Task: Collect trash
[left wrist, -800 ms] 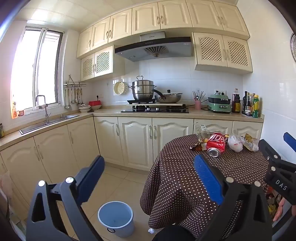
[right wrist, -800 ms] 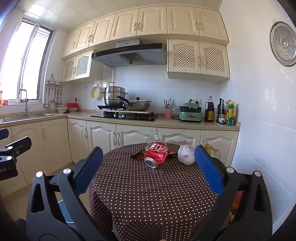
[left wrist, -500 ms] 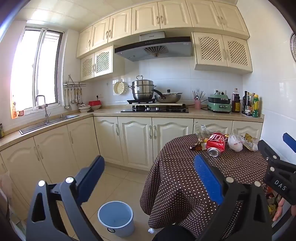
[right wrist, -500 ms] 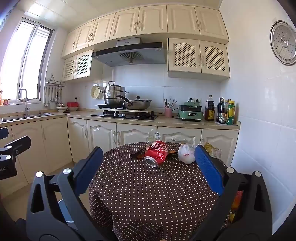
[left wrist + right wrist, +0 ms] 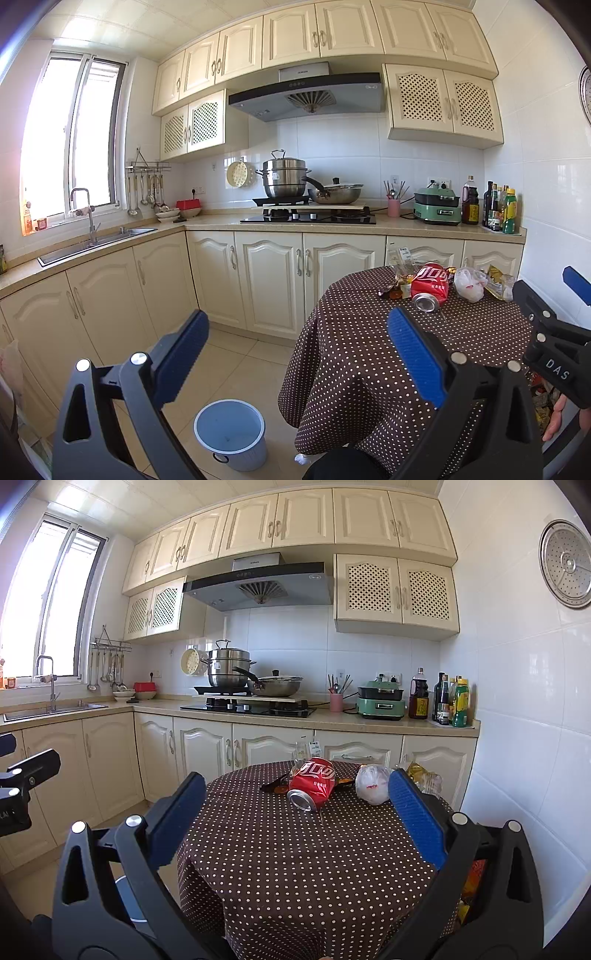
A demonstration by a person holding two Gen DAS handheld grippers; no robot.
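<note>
A crushed red can [image 5: 313, 783] [image 5: 429, 287] lies on its side at the far part of a round table with a brown polka-dot cloth [image 5: 295, 856] [image 5: 369, 354]. Beside the can sit a crumpled white plastic bag [image 5: 372, 784] [image 5: 468, 285], dark wrappers [image 5: 277, 785] and a yellow wrapper [image 5: 421, 775]. A pale blue bin [image 5: 231, 432] stands on the floor left of the table. My right gripper [image 5: 295, 819] stands open over the table's near half, well short of the can. Wide open too, my left gripper [image 5: 297, 360] hangs above the floor and the table's left edge.
Cream cabinets and a counter [image 5: 332, 722] run along the back wall with a hob, pots, a green appliance and bottles. A sink [image 5: 96, 240] lies at the left under the window. A white tiled wall [image 5: 524, 738] stands close on the table's right.
</note>
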